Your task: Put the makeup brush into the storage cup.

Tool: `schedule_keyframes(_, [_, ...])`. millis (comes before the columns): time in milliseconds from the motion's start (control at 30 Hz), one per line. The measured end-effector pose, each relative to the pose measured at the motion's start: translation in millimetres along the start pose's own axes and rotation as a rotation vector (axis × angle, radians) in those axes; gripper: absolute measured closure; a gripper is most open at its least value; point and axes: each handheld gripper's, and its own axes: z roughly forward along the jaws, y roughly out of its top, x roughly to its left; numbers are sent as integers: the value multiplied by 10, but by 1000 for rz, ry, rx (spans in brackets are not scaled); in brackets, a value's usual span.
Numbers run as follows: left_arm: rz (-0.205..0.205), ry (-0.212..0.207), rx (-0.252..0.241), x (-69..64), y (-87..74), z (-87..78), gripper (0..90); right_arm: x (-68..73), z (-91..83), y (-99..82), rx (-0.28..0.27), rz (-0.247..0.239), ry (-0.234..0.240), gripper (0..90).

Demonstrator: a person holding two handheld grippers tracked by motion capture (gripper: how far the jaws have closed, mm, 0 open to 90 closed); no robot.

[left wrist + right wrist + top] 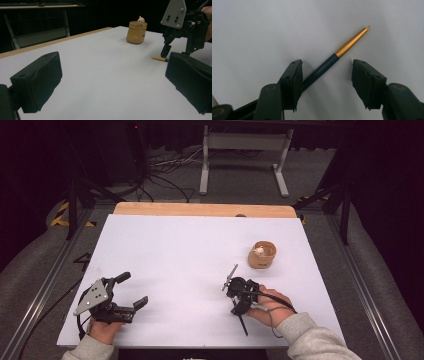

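Gold-tipped pen (332,61) lies between the right gripper's (327,82) parted jaws; left gripper (112,82) gapes, empty.

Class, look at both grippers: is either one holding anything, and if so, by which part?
Nothing is held. The right gripper stands open over the pen, which lies on the table between its jaws. The left gripper is open and empty.

My left gripper (134,292) low at table's near left, jaws spread wide, nothing between. My right gripper (327,82) tipped down toward surface, jaws parted. My right hand (272,306) wraps its body, grey sleeve behind.
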Motion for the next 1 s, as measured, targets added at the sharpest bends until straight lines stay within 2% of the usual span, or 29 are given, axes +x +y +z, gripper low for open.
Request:
schedule_keyframes(233, [-4, 3, -2, -1, -1, -3, 13, 13, -3, 10, 9, 6, 9, 521])
schedule_keyframes(300, [-9, 2, -4, -5, -1, -2, 13, 18, -11, 16, 19, 3, 12, 575])
schedule_keyframes(367, [-8, 3, -3, -6, -1, -2, 13, 26, -21, 18, 25, -3, 16, 667])
schedule_keyframes(567, [-4, 2, -2, -2, -1, -1, 13, 30, -22, 20, 42, -3, 18, 823])
schedule_keyframes(800, [-4, 2, -2, -3, -1, -1, 14, 38, -24, 43, 64, -5, 16, 829])
schedule_keyframes(1000, [-3, 2, -2, 0, -3, 0, 14, 38, -46, 38, 47, -8, 19, 830])
